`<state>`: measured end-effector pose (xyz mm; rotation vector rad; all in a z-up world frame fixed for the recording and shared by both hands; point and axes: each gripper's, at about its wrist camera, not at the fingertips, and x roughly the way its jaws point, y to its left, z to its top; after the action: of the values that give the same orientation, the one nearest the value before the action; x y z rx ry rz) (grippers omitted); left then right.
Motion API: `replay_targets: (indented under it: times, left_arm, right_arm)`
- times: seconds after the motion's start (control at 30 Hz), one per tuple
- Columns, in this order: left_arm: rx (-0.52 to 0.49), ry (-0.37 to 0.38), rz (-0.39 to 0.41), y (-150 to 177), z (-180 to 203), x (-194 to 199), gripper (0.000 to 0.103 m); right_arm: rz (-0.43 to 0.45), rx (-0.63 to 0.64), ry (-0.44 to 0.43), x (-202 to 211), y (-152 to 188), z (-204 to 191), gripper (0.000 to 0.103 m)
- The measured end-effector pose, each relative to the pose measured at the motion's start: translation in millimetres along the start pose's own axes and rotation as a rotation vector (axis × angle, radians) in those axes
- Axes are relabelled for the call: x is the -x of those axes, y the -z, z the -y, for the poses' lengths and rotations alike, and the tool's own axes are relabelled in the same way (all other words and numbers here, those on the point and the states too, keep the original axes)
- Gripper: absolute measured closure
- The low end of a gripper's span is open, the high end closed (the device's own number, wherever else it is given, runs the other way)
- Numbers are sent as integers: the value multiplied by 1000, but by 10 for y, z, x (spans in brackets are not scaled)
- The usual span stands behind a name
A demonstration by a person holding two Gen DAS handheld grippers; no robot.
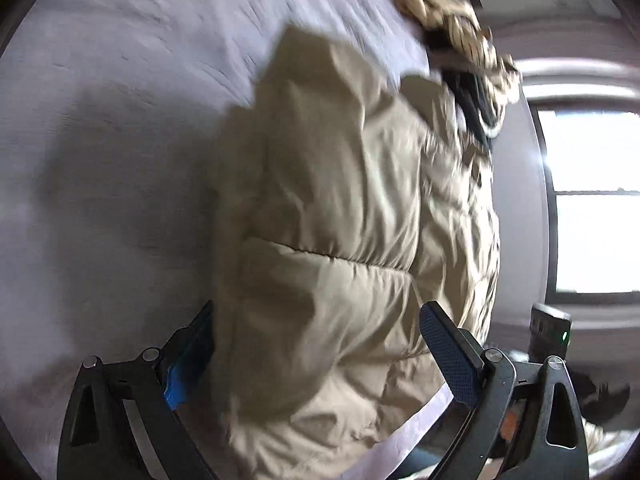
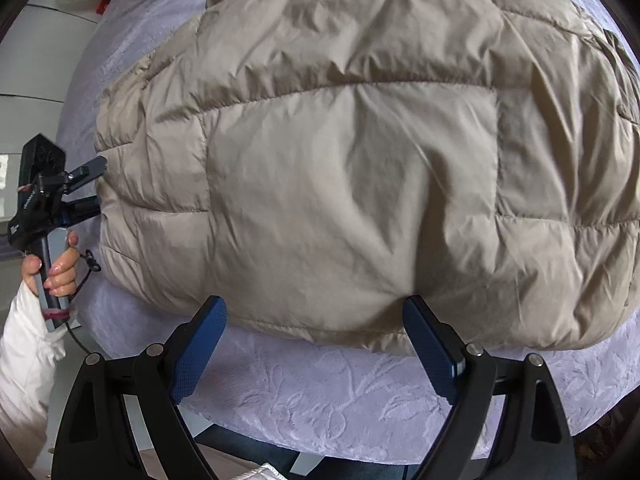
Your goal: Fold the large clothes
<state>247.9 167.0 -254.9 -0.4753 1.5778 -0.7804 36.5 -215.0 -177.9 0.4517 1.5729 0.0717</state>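
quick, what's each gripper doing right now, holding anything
Left gripper: jaws open, straddling the beige puffer jacket, not clamped.
Right gripper: jaws open at the jacket's near hem, holding nothing.

Bedspread (image 2: 320, 396): pale lilac cloth with a raised leaf and flower pattern, spread wide and filling most of both views.
Window (image 1: 592, 200): beyond the far side of the bedspread in the left wrist view, very bright, with a dark frame and a crossbar.
Wall (image 1: 560, 4): pale, above the window, past the bedspread's far corner.
Dark thing (image 1: 604, 396): low down, below the window, off the bedspread's edge; too blurred to tell what.
White surface (image 2: 44, 16): beyond the bedspread's upper left edge in the right wrist view.
Small red thing (image 2: 103, 5): on that white surface, just beside the bedspread's edge; too small to make out.
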Motion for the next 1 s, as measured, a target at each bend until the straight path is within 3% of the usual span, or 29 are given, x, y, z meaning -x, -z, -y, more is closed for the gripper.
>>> replay_targets:
  times: [0.2,0.23,0.3,0.4,0.5,0.57,0.6,0.63,0.8,1.0]
  left_arm:
    - [-70,12,-116,-100,125,-382,8]
    - [-84,19,-121,-106,169,-403,15]
    - [-107,45,-138,-83,260,-456,61]
    - [-119,69,-114,-63,352,-380,71]
    - [-128,77,-92,-39,468,-292,72]
    - [-128,81,-82,-18,515,-223,72]
    - [-129,86,-74,-6,589,-190,72]
    - [-131,88,-69,11,639,-156,72]
    - [-153,93,-53,90,1001,2,72]
    - [-225,87,-63,138,1664,5,72]
  right_arm:
    - [-6,0,1,-74,-46,14,11]
    - [-7,2,2,-83,-56,13,11]
    - [-12,10,0,-100,-58,-21,11]
    - [17,35,-4,18,-79,-120,11]
    - [155,52,42,326,-114,-139,12]
    - [242,43,46,465,-188,-106,35]
    - [278,31,51,507,-262,-74,73]
    - [296,18,56,507,-343,-44,94]
    - [365,31,13,284,-833,33,95]
    - [358,11,-75,-103,-1279,119,97]
